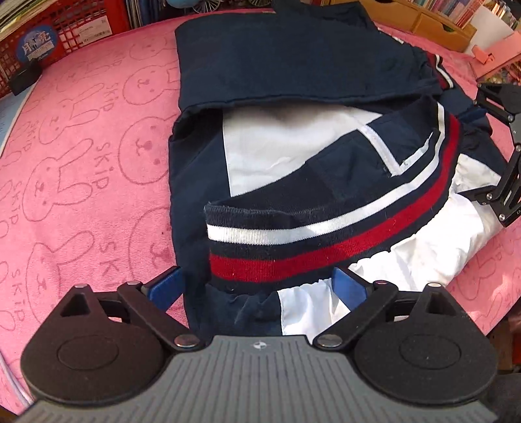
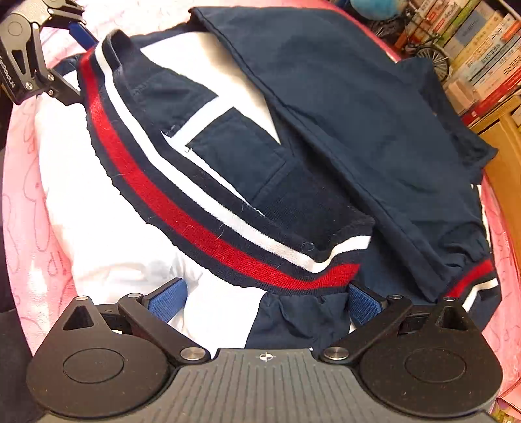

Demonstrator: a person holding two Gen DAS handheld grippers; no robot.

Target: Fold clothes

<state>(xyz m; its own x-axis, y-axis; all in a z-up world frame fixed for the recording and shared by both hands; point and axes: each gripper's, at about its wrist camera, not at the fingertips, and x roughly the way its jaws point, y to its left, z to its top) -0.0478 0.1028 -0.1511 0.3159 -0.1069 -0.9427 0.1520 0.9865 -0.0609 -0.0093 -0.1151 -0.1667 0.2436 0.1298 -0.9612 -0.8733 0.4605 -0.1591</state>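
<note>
A navy and white jacket [image 1: 293, 146] lies partly folded on a pink bunny-print towel [image 1: 81, 146]. Its ribbed hem [image 1: 325, 234], striped red and white, curves across the middle, and a navy panel is folded over the far part. My left gripper [image 1: 255, 288] points steeply down over the near edge. Its blue pads [image 1: 162, 288] stand wide on either side of the cloth and do not press on it. My right gripper [image 2: 267, 299] is open the same way over the hem [image 2: 195, 211] and the jacket [image 2: 358, 97]. Each gripper's black linkage [image 1: 508, 182] [image 2: 22, 65] shows at the edge of the other's view.
A red crate [image 1: 65, 35] stands beyond the towel at the far left and a wooden drawer box [image 1: 433, 22] at the far right. Shelves of books [image 2: 482, 48] crowd the right wrist view's upper right. Pink towel [image 2: 26, 195] shows around the jacket.
</note>
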